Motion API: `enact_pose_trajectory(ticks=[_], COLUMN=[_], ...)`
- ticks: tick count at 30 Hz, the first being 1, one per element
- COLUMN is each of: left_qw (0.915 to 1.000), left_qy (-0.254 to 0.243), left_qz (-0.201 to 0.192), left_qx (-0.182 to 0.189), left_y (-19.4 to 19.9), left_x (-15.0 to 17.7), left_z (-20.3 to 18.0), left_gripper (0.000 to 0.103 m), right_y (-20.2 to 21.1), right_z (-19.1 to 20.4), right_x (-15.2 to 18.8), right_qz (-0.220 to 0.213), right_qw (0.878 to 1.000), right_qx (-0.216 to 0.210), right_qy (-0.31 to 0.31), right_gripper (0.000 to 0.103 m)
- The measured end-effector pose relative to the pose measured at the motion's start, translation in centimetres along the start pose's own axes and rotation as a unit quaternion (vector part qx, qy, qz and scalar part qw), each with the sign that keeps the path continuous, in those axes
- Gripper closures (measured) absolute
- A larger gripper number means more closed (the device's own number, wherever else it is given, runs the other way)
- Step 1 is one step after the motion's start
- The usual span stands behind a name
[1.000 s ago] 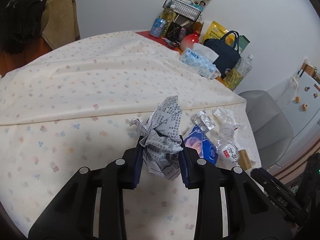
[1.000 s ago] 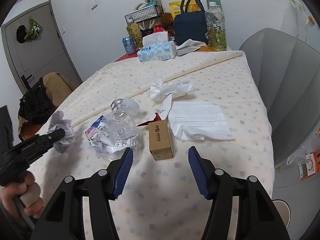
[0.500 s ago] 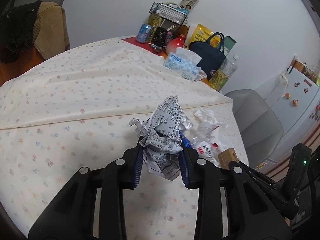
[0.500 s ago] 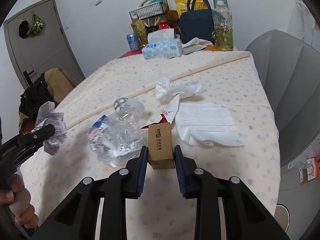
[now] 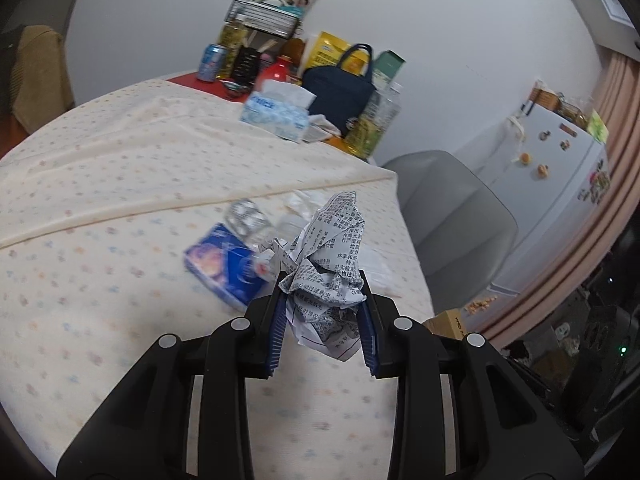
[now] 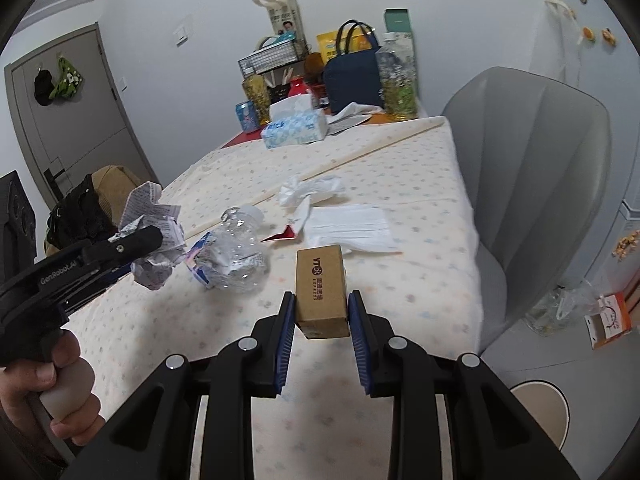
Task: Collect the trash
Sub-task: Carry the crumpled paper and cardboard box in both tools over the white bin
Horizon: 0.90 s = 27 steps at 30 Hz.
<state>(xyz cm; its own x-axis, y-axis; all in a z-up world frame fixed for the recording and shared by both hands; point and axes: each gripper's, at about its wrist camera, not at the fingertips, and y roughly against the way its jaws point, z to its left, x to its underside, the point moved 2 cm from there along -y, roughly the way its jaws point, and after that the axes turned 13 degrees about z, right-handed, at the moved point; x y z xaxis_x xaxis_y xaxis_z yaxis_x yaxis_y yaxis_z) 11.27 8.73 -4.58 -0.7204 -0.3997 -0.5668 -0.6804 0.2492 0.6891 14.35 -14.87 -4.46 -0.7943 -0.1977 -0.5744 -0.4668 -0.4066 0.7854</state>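
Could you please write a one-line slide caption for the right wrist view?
Right gripper clamps a small cardboard box above the tablecloth; left gripper holds crumpled paper.

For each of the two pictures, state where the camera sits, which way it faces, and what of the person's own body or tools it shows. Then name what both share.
Left wrist: sits on the left gripper, faces across the floral-clothed table; crumpled printed paper clamped.
Right wrist: sits on the right gripper, faces along the table; small brown cardboard box clamped; a hand holds the left gripper.
Shared: paper, crushed clear plastic bottle, blue tissue pack.
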Motion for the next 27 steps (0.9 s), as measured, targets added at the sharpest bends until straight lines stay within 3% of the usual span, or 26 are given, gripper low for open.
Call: enact_pose_trajectory(ticks=[13, 27], left_qw=[0.9942, 0.9770], left_qy=[-0.074, -0.151], left_qz=[0.048, 0.114], left_qx=[0.062, 0.098], left_y=[-5.4, -11.6], left_x=[1.9, 5.5], left_z=[-10.4, -20.2], left_gripper=[0.071, 0.071], right_y=[5.1, 7.9], right_z=[-10.4, -21.3], right_x=[3.0, 7.7], right_qz=[-0.020, -0.021], right_qw=[0.994, 0.976], right_qx=[0.062, 0.117], right_qy=[-0.086, -0.185], right_gripper=[0.076, 0.075])
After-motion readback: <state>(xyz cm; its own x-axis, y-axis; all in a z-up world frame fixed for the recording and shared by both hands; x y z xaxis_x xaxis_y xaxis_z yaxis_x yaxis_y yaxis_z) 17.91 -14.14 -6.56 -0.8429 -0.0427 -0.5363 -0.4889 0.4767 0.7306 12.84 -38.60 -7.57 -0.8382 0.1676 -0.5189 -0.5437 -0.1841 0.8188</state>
